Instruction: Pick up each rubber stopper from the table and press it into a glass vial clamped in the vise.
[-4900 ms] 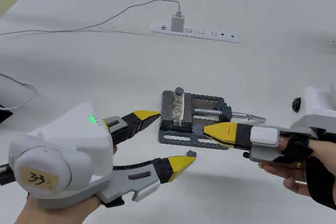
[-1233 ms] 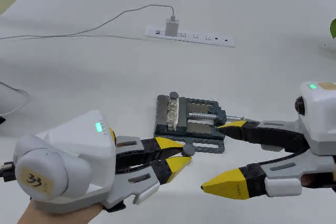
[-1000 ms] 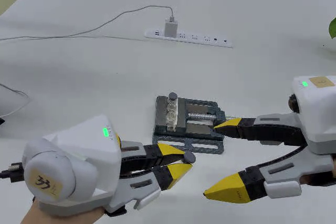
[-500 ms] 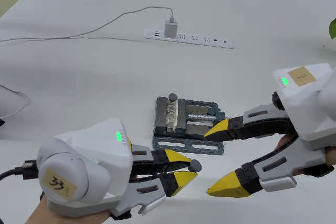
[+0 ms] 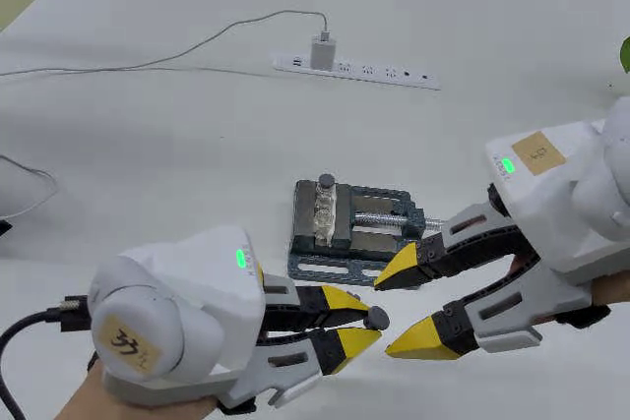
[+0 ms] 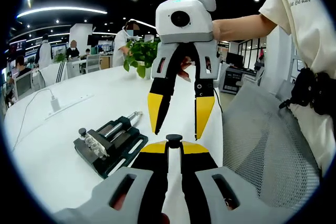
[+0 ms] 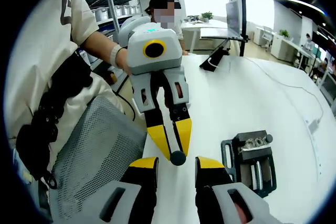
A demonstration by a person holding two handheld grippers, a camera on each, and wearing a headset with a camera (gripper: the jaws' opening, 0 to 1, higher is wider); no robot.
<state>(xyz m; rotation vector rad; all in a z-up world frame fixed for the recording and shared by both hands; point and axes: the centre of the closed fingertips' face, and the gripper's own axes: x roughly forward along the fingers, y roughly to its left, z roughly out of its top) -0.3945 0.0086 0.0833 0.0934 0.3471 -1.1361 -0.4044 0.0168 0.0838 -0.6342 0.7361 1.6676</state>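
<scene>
My left gripper (image 5: 366, 323) is shut on a small grey rubber stopper (image 5: 375, 319), held at its yellow tips in front of the vise. My right gripper (image 5: 403, 307) is open and faces it tip to tip, jaws above and below the stopper. The left gripper view has the stopper (image 6: 174, 139) between my shut jaws and the open right gripper (image 6: 177, 132) just beyond. In the right gripper view the stopper (image 7: 177, 157) hangs just above my open jaws. A dark vise (image 5: 366, 239) clamps a glass vial (image 5: 322, 211) topped by a grey stopper (image 5: 326, 181).
A white power strip (image 5: 379, 73) with a plugged charger and a cable lies at the back of the white table (image 5: 177, 145). Another cable curls at the left edge. A grey mesh chair (image 6: 262, 145) and the person's body are close behind the grippers.
The left gripper, open 4.9 s ago, now pinches the stopper. Over the last second the right gripper rose, tilted and moved left until its open jaws meet the left gripper's tips.
</scene>
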